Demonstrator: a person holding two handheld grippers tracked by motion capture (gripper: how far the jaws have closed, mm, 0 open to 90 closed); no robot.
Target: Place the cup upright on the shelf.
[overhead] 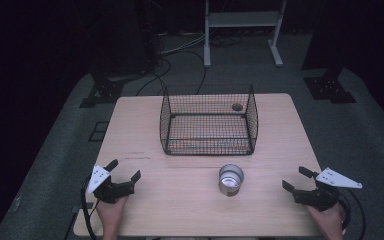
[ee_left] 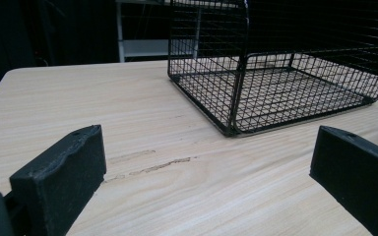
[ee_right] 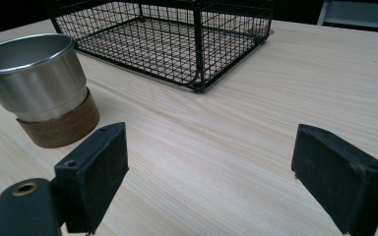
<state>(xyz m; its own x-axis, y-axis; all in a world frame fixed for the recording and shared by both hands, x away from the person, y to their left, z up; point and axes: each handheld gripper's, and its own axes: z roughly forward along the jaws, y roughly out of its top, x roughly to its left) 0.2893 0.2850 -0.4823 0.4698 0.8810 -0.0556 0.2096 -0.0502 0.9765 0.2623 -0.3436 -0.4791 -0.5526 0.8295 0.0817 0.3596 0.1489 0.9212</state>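
A steel cup with a brown wooden base stands upright on the wooden table, just in front of a black wire basket. In the right gripper view the cup stands left of the jaws, with the basket beyond it. My left gripper rests at the table's front left, open, with bare table between its jaws. My right gripper sits at the front right, open and holding nothing. The basket fills the upper right of the left gripper view.
A small dark round thing shows at the basket's back right corner. A dark scratch marks the tabletop ahead of the left gripper. Beyond the table stand a white frame, cables on the floor and black stands.
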